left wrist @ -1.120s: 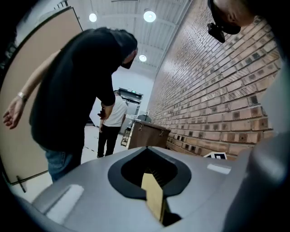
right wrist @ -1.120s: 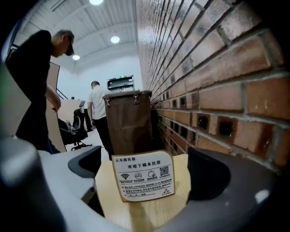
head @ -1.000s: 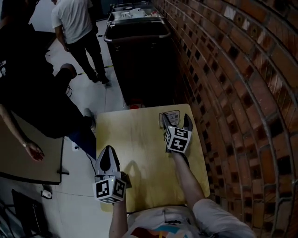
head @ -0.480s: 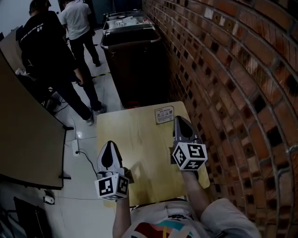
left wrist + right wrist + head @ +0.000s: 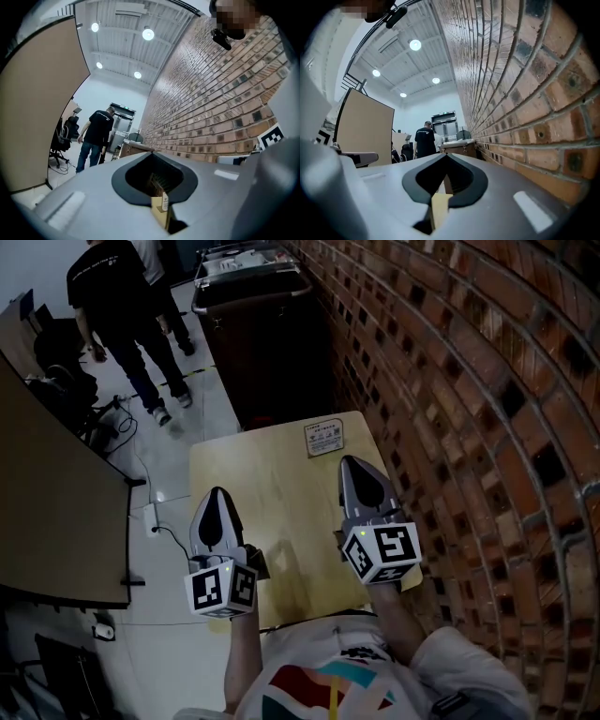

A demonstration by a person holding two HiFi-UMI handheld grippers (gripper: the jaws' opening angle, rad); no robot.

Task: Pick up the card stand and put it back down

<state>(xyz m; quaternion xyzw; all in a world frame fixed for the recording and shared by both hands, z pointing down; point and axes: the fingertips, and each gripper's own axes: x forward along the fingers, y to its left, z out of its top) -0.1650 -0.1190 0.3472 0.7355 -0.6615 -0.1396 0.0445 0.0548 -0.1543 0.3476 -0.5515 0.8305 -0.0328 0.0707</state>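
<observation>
The card stand (image 5: pixel 323 438), a small clear holder with a printed card, stands at the far edge of the yellow wooden table (image 5: pixel 272 484). My right gripper (image 5: pixel 354 466) hovers over the table's right side, a short way short of the stand, jaws shut and empty. My left gripper (image 5: pixel 217 497) hangs over the table's left edge, also shut with nothing in it. In the left gripper view the gripper (image 5: pixel 152 153) points out into the room with its jaws together. In the right gripper view the gripper (image 5: pixel 446 155) points along the brick wall, jaws together.
A brick wall (image 5: pixel 469 381) runs close along the table's right side. A dark cart (image 5: pixel 258 306) stands beyond the far edge. Two people (image 5: pixel 122 306) walk on the pale floor at the upper left. A brown panel (image 5: pixel 47 512) stands at the left.
The right gripper stood open at the card stand; it has drawn back toward me and shut with nothing in it. The stand stays on the table. The left gripper has hardly moved.
</observation>
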